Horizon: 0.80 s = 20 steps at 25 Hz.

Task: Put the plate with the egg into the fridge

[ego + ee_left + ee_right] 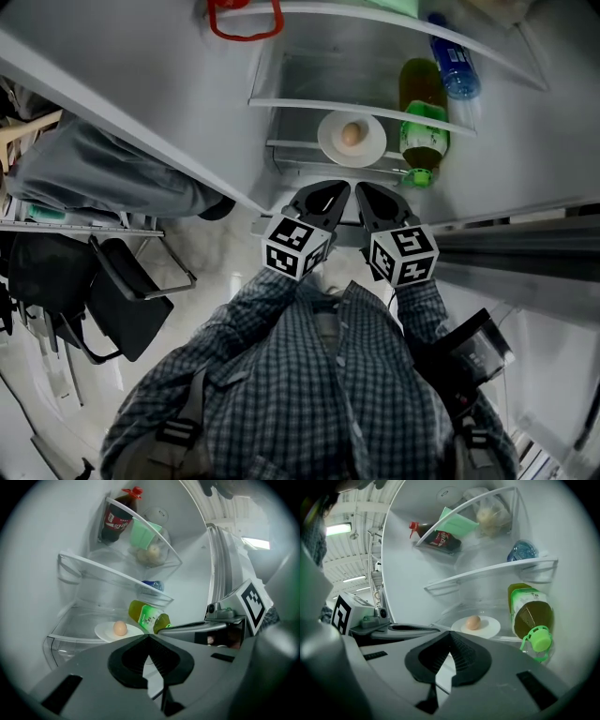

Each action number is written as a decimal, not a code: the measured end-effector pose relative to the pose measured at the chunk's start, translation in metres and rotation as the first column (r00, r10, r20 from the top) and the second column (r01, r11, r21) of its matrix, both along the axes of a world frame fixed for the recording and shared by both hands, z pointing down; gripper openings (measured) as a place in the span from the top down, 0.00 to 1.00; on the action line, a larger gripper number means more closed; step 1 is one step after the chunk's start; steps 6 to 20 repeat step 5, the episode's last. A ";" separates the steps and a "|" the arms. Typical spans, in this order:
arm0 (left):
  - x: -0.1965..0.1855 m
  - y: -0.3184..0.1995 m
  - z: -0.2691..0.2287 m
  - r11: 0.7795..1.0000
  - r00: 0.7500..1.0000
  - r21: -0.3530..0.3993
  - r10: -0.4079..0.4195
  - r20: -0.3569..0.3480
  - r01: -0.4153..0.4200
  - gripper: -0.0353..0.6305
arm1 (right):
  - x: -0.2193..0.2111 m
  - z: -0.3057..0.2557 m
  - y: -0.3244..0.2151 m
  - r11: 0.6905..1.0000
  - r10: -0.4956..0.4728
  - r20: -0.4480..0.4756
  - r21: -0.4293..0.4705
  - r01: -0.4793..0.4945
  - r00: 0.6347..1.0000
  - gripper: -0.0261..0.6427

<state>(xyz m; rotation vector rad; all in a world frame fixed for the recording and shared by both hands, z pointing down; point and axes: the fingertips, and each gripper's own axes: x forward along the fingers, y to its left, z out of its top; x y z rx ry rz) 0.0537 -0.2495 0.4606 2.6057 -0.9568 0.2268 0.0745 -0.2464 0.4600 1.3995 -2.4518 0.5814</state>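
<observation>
A white plate (367,148) carrying a brown egg (352,134) rests on a glass shelf (309,106) inside the open fridge. In the left gripper view the plate (105,632) and egg (120,628) lie beyond the jaws, and the right gripper view shows the plate (487,629) and egg (473,622) too. My left gripper (333,191) and right gripper (367,193) hover side by side just outside the fridge, below the plate. Both are shut and hold nothing. Neither touches the plate.
A green-capped bottle of yellow drink (424,117) lies right of the plate. A blue-capped bottle (453,66) sits on the shelf above. A cola bottle (115,520) and a bagged item (149,552) are higher up. A chair (127,291) stands at the left on the floor.
</observation>
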 end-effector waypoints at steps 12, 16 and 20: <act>0.001 -0.004 0.000 1.000 1.000 0.012 -0.016 0.004 0.016 0.94 | 0.004 0.002 -0.006 1.000 -0.011 -0.006 0.006 0.011 1.000 0.95; 0.001 -0.004 0.000 1.000 1.000 0.012 -0.016 0.004 0.016 0.94 | 0.004 0.002 -0.006 1.000 -0.011 -0.006 0.006 0.011 1.000 0.95; 0.001 -0.004 0.000 1.000 1.000 0.012 -0.016 0.004 0.016 0.94 | 0.004 0.002 -0.006 1.000 -0.011 -0.006 0.006 0.011 1.000 0.95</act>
